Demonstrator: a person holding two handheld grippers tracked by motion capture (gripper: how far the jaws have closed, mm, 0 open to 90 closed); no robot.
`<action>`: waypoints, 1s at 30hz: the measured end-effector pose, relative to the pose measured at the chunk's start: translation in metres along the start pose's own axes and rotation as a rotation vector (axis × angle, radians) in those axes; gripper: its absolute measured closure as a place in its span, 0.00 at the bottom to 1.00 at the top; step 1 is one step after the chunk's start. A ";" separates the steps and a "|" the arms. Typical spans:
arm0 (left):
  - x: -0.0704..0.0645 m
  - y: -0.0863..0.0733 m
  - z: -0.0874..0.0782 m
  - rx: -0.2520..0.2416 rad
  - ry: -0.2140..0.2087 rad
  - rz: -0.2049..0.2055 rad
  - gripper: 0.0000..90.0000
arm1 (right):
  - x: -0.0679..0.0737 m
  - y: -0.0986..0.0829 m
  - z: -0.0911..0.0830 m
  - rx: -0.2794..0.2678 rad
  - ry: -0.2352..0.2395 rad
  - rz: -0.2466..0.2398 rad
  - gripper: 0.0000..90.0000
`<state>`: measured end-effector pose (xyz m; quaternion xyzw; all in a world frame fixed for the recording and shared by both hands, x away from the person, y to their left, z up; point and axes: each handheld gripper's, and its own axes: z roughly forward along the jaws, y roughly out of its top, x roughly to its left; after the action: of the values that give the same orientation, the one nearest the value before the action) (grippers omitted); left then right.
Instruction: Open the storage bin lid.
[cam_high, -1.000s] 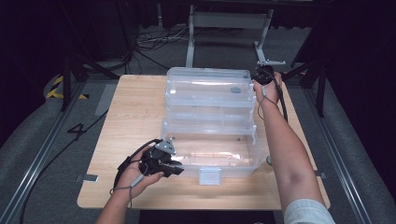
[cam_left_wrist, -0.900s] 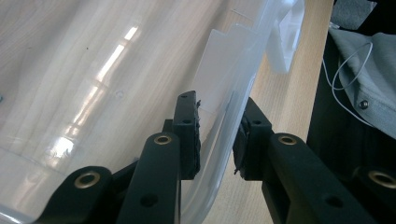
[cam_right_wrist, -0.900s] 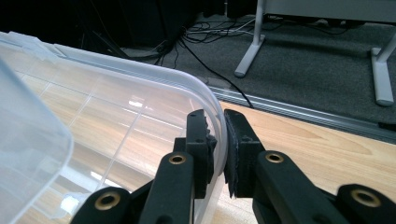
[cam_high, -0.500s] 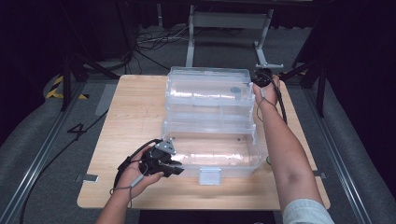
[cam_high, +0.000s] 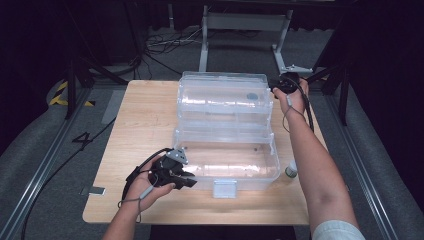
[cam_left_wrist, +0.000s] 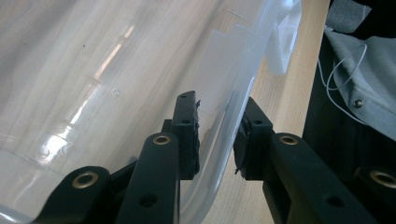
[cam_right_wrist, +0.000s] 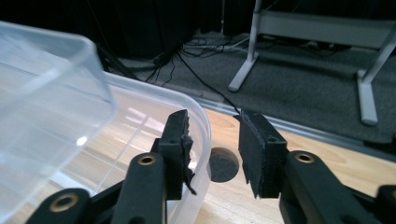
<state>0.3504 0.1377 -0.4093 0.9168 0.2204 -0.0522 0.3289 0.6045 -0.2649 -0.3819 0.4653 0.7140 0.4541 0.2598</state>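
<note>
A large clear plastic box (cam_high: 235, 160) lies open on the wooden table (cam_high: 145, 120), its lid (cam_high: 222, 95) folded back behind it. My left gripper (cam_high: 181, 176) is at the box's front left corner. Seen from the left gripper view, its jaws pinch the clear wall (cam_left_wrist: 224, 126), one inside and one outside. My right gripper (cam_high: 284, 83) is at the lid's far right corner. From the right gripper view, its fingers (cam_right_wrist: 176, 140) straddle the lid's rim (cam_right_wrist: 201, 126), with a gap left on the outer side.
A small bottle (cam_high: 291, 170) stands on the table just right of the box. The box's white latch (cam_high: 224, 189) juts toward the front edge. A dark round disc (cam_right_wrist: 222, 165) sits in the tabletop by the lid's corner. Metal stand legs (cam_high: 280, 50) and cables lie beyond the table.
The right hand has shifted slightly at the lid's far corner. The left gripper and the box have stayed put.
</note>
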 end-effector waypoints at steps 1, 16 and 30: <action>0.001 0.000 -0.001 0.001 -0.010 -0.006 0.80 | 0.000 0.002 -0.005 -0.005 0.005 -0.005 0.68; -0.004 0.010 -0.014 -0.014 -0.016 0.009 0.65 | 0.013 0.004 -0.071 -0.119 0.087 -0.080 0.57; 0.004 0.002 -0.040 -0.080 0.052 -0.057 0.64 | 0.031 -0.035 -0.135 -0.148 0.133 -0.140 0.54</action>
<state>0.3532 0.1631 -0.3777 0.8973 0.2570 -0.0288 0.3578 0.4693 -0.2975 -0.3508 0.3627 0.7248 0.5164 0.2764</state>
